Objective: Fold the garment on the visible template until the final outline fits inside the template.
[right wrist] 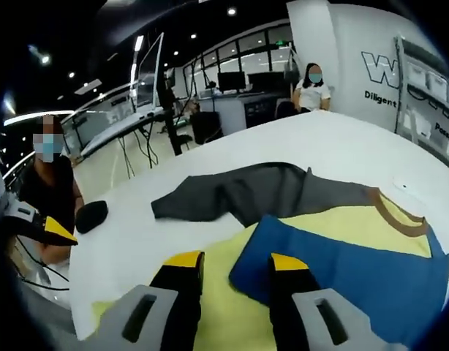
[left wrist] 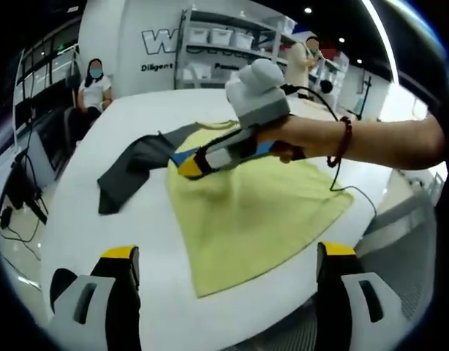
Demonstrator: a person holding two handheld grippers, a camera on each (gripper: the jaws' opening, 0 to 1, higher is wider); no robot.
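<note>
A garment lies flat on the white table: a yellow-green body, a blue panel, a dark grey sleeve spread out to one side, and a brown collar. I cannot make out any template outline. My left gripper is open wide, hovering off the garment's near corner. A hand holds my right gripper low over the blue panel's edge beside the grey sleeve. Its jaws stand apart with nothing clamped between them. The left gripper also peeks in at the far left edge.
A black cable trails over the table's right side near its edge. A seated person is beyond the far edge, another person stands close to the table, and shelves with bins and desks stand behind.
</note>
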